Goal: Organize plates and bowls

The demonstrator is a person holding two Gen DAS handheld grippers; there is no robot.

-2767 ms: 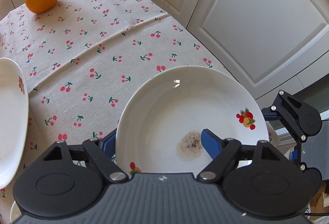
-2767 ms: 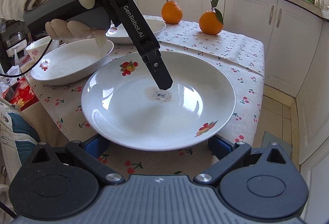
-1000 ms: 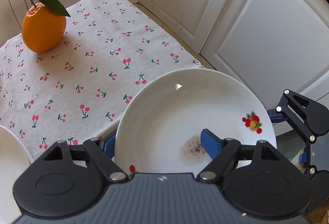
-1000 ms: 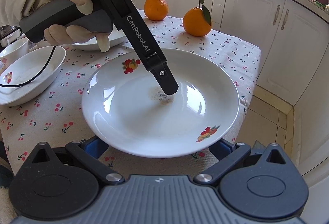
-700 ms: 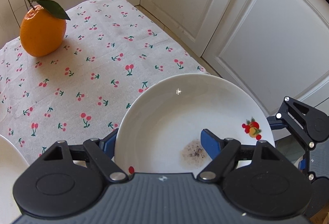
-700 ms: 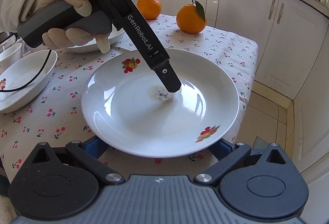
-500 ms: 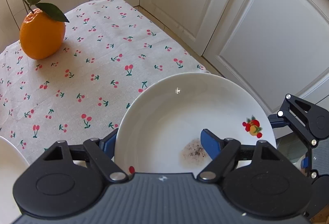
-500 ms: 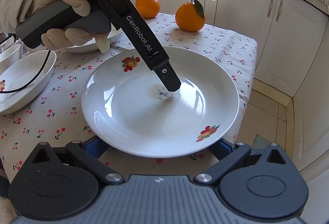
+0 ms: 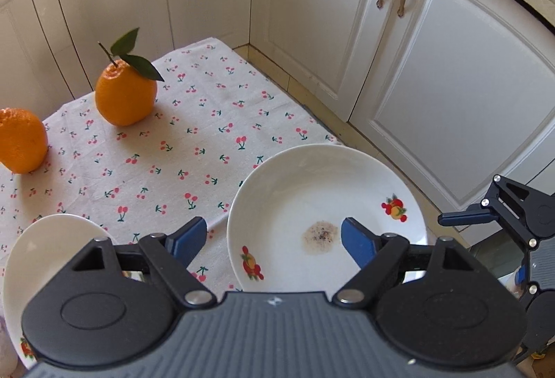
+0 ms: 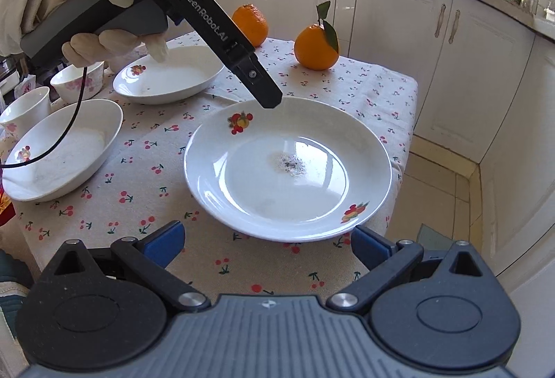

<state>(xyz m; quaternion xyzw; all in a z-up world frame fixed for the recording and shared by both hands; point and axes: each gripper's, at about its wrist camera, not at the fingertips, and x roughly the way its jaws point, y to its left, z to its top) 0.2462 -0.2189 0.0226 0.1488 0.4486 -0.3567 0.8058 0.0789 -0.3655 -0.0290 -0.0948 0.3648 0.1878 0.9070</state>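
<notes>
A white plate [image 9: 326,204] with fruit decals and a brown stain in its middle lies flat on the cherry-print cloth near the table's right corner. My left gripper [image 9: 272,237] hangs above its rim with the jaws opening and the pads off the plate. In the right wrist view one of its fingers [image 10: 263,90] hovers just over the plate's [image 10: 288,169] far rim. My right gripper [image 10: 267,244] is open just short of the near rim, with nothing between its fingers.
Two oval white dishes [image 10: 166,76] [image 10: 59,149] and two small bowls [image 10: 78,79] [image 10: 24,107] stand at the left. Two oranges [image 10: 249,24] [image 10: 315,44] sit at the back. The table edge [image 10: 406,149] drops to a tiled floor, with white cabinets beyond.
The left gripper has risen off the plate and its jaws have spread wider. The right gripper has drawn back and up, so the plate now lies ahead of its fingers.
</notes>
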